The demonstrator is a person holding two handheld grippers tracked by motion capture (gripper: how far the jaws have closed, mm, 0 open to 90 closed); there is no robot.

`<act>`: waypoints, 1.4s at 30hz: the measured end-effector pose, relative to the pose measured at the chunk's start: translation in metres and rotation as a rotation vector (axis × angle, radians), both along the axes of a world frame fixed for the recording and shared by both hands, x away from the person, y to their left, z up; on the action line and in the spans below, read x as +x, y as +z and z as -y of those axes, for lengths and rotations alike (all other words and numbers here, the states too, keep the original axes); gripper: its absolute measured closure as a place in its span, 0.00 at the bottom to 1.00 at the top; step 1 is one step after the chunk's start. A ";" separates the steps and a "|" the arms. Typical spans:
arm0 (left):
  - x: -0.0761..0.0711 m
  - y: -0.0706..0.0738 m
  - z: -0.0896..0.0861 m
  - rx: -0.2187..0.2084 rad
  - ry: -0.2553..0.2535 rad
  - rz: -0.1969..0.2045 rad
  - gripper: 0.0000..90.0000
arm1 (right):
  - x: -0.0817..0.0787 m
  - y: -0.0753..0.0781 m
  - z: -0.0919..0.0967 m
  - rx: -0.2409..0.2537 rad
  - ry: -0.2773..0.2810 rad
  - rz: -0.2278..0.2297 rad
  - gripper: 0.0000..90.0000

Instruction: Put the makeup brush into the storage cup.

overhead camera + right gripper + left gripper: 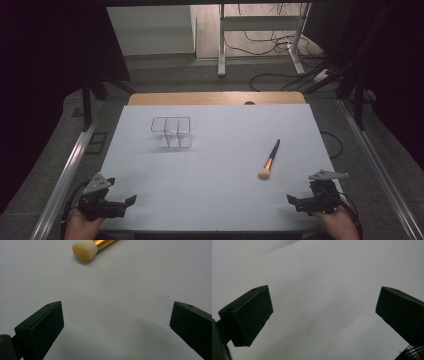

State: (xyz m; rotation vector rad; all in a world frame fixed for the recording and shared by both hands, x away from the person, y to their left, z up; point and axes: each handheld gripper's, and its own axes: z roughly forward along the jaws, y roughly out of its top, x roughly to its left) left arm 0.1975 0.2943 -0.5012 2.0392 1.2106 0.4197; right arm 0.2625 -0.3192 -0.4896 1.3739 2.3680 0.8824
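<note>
A makeup brush [269, 160] with a dark handle, gold ferrule and pale bristles lies on the white table sheet [215, 165] at the right, bristles toward me. Its bristle head [85, 250] sits just ahead of my right gripper [116, 322], whose jaws stand wide apart with nothing between them. That right gripper [295, 200] rests near the front right corner. A clear plastic organizer [171, 132] with dividers stands at the middle left. My left gripper [127, 199] is at the front left, and its jaws [324, 312] are open over bare sheet.
The wooden table edge [215, 98] shows beyond the sheet. Metal rails [65, 175] run along both sides. Behind the table are a white stand [260, 30] and loose cables [280, 75] on the floor.
</note>
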 end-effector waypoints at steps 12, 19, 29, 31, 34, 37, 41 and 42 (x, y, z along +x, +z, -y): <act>-0.001 0.000 0.000 0.003 0.001 0.000 0.01 | -0.001 0.002 -0.001 -0.002 -0.002 0.017 0.00; -0.001 0.001 0.001 0.006 0.000 0.002 0.01 | 0.000 0.003 -0.001 0.007 -0.013 0.024 0.00; -0.001 0.000 0.001 0.016 -0.001 0.005 0.01 | 0.006 0.010 -0.004 -0.010 -0.016 0.044 0.00; 0.000 0.000 0.001 0.016 0.000 0.004 0.01 | 0.008 0.011 -0.004 -0.014 -0.018 0.044 0.00; 0.000 0.000 0.001 0.019 0.001 0.004 0.01 | 0.009 0.012 -0.004 -0.015 -0.020 0.035 0.00; 0.000 0.000 0.001 0.020 0.002 0.005 0.01 | 0.011 0.012 -0.004 -0.016 -0.018 0.026 0.00; 0.000 0.000 0.001 0.020 0.004 0.007 0.01 | 0.012 0.013 -0.005 0.005 -0.020 0.011 0.00; 0.000 0.000 0.001 0.020 0.004 0.007 0.01 | 0.013 0.014 -0.006 0.014 -0.025 0.008 0.00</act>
